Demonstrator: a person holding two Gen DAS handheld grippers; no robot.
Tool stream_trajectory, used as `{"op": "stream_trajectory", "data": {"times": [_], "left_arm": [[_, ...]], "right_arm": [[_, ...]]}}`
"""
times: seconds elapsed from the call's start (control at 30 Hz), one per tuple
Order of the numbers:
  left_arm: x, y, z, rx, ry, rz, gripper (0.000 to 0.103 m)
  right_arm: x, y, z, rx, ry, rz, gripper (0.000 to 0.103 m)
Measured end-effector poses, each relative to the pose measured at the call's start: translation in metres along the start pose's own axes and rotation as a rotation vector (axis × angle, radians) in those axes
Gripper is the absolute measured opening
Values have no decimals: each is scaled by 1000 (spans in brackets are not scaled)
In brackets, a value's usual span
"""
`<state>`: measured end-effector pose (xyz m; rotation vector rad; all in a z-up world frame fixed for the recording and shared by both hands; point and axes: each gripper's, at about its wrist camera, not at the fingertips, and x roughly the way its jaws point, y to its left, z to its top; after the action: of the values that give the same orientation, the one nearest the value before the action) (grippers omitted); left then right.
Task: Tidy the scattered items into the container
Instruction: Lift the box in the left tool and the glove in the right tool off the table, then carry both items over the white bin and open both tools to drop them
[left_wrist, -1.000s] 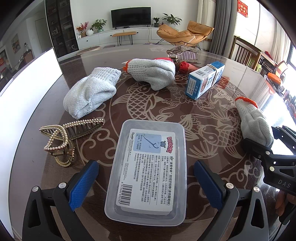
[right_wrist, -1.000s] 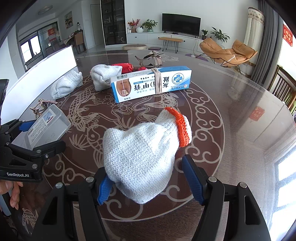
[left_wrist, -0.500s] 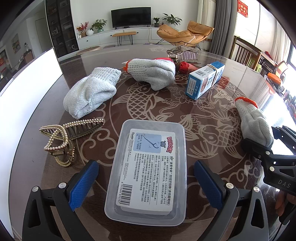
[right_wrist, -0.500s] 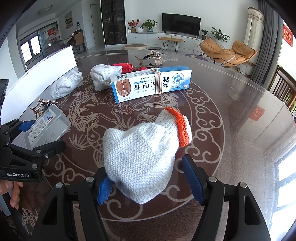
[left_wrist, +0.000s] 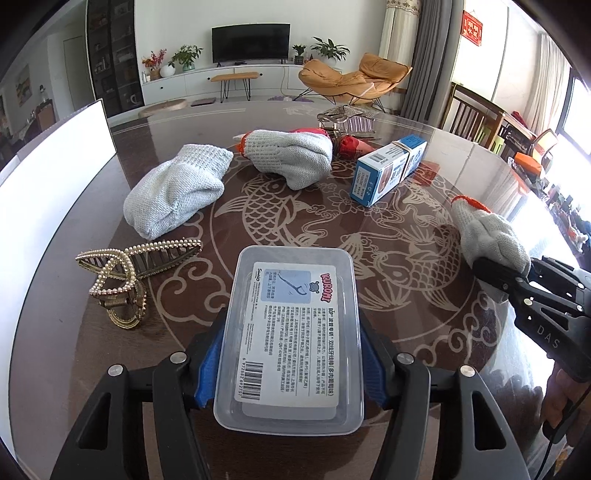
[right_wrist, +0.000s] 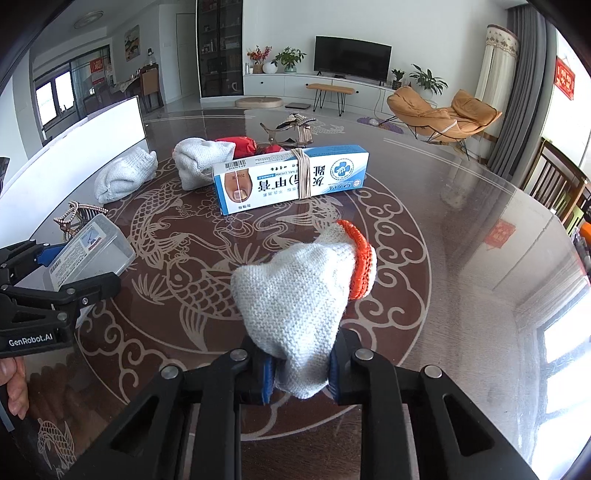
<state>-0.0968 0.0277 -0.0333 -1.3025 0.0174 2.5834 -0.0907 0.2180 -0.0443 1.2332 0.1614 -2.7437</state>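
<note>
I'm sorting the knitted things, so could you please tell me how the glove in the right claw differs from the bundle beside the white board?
The glove has an orange cuff; the bundle is plain pale grey. The glove is pinched in the shut right claw, while the bundle lies free on the table, far from both claws. The glove is bunched to a point, whereas the bundle is a rounded fold. Both are pale knit fabric.

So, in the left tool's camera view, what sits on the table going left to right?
Pearl hair clip → pale knitted glove → clear plastic box between the closing left tool's pads → blue-and-white carton → orange-cuffed glove in the right tool.
</note>
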Motion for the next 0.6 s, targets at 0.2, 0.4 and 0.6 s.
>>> {"op": "stream_trajectory", "data": {"times": [0.2, 0.4, 0.6], "left_arm": [[-42, 30, 11, -154, -9, -122, 62], [-141, 130, 89, -265, -94, -102, 62], [-217, 283, 136, -325, -94, 152, 62]], "right_arm": [[-28, 27, -25, 76, 7, 135, 23], [-55, 101, 41, 21, -56, 310, 23], [-76, 234, 156, -135, -143, 515, 23]]}}
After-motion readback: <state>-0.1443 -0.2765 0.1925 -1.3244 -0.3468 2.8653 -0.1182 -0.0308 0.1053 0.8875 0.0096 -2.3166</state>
